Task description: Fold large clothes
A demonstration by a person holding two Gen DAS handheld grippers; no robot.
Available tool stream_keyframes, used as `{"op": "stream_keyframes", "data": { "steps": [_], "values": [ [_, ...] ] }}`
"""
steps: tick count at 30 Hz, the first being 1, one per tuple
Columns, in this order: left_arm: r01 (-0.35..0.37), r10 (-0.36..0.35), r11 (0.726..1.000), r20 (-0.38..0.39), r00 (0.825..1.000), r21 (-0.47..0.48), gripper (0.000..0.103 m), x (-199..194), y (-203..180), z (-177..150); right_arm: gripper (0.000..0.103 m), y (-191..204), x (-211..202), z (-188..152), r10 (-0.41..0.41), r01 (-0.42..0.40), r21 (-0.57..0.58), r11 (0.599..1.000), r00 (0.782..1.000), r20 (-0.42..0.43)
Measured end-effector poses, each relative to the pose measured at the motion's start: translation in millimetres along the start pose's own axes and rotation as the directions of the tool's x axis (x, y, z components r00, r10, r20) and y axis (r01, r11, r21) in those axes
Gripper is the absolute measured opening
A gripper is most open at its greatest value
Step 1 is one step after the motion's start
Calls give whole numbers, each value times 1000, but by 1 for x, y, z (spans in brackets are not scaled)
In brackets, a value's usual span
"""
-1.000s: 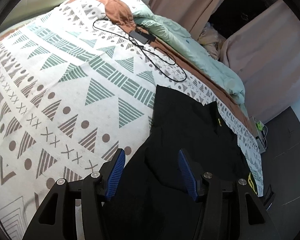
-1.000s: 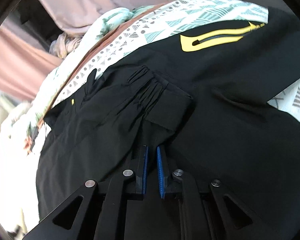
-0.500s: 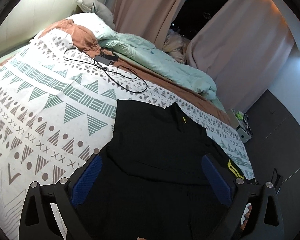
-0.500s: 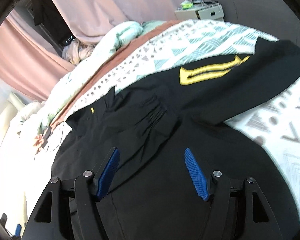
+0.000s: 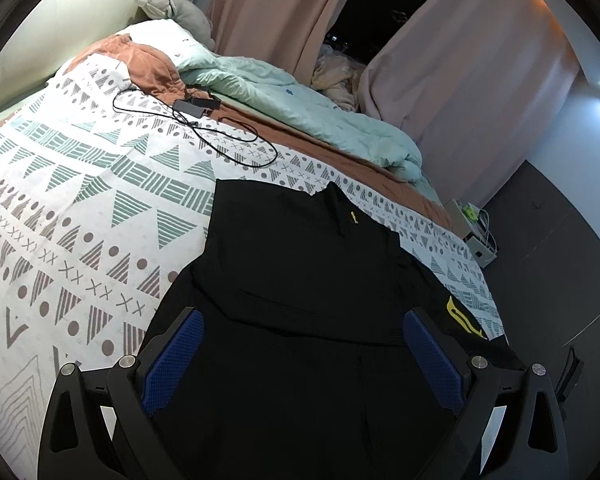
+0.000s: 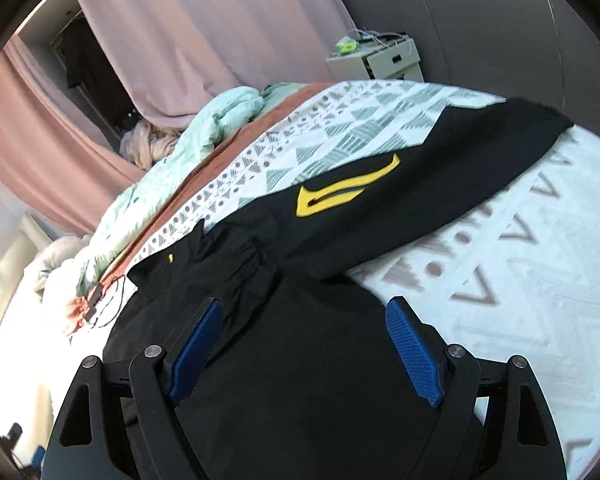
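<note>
Left tool [image 5: 302, 356]: wide, empty | Right tool [image 6: 306, 350]: opening, empty | Black garment [image 5: 300, 264]: flat on bed [image 5: 80, 208], one sleeve [image 6: 420, 184] outstretched | Risk: folded sleeve may spring loose, being unpinned.

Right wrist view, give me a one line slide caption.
Right gripper, jaws opening and empty, above a black jacket with one yellow-marked sleeve spread across the patterned bedspread.

We are in a home bedroom: a wide bed [image 5: 80, 208] under a triangle-patterned cover fills most of the view, with a rumpled mint duvet [image 5: 300, 112] and a pillow [image 5: 160, 36] on it. Pink curtains [image 5: 460, 72] hang behind, and a small bedside cabinet [image 6: 376, 60] stands on the dark floor.
</note>
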State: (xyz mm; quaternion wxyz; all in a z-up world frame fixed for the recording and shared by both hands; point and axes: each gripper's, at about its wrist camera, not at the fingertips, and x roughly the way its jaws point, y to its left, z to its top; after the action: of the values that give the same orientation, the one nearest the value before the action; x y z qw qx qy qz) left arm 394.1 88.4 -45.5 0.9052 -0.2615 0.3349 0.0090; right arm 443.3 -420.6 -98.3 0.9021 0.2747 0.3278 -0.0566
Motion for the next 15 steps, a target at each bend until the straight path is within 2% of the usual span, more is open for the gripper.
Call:
{"op": "stream_keyframes", "data": {
  "steps": [5,10,15],
  "values": [
    [-31,31,999,-3,1000,38,100,16,-3,-6,83,-38,-2,14,-24,24,6,1000,999,29],
    [-35,35,999,-7,999,30,96,35,-5,-9,83,-93,13,21,-28,24,117,993,999,28],
    [-45,44,998,7,999,49,93,55,-11,-11,82,-131,39,28,13,-14,246,969,1000,4]
  ]
}}
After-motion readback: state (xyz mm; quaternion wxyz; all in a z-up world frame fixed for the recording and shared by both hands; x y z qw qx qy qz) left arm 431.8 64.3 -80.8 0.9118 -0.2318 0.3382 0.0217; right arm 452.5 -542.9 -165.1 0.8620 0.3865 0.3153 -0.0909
